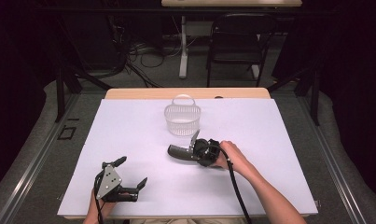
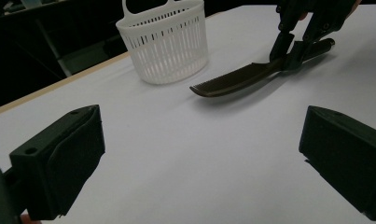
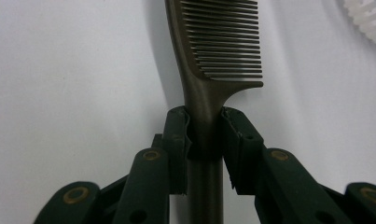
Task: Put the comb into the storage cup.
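Note:
A dark brown comb [image 1: 177, 151] lies on the white table sheet just in front of a white slotted basket [image 1: 182, 119]. My right gripper [image 1: 193, 149] is shut on the comb's handle where it meets the teeth. In the right gripper view both pads press the handle [image 3: 203, 100] from either side, and the teeth point away. The left gripper view shows the comb [image 2: 237, 78] slightly raised at the handle end under the right gripper [image 2: 288, 56]. My left gripper [image 1: 133, 170] rests near the front left of the table, open with nothing between its jaws [image 2: 202, 154].
The basket [image 2: 167, 42] stands upright with its handle loop up, and its rim shows at a corner [image 3: 367, 18]. The white sheet [image 1: 260, 130] covers most of the tabletop. A dark chair [image 1: 237, 42] and cables sit beyond the far edge.

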The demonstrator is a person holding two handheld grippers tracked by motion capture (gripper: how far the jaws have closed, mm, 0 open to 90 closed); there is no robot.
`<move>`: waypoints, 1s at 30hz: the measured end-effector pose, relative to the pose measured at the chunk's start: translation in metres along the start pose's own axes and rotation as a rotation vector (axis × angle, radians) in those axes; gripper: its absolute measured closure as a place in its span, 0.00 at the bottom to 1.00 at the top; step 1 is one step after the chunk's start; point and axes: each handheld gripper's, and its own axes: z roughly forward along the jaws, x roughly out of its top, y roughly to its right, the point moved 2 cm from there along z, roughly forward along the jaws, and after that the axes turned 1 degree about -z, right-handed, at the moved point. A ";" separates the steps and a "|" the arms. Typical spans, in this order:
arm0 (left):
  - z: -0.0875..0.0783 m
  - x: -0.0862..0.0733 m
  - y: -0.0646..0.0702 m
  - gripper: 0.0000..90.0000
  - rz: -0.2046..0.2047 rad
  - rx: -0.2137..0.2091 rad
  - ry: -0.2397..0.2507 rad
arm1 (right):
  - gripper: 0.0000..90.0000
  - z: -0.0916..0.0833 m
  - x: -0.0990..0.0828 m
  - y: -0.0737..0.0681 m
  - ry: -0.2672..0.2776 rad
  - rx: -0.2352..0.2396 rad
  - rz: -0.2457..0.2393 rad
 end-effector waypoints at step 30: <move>-0.002 0.000 -0.002 0.00 -0.001 0.007 0.002 | 0.80 -0.026 -0.025 -0.006 0.199 0.002 0.079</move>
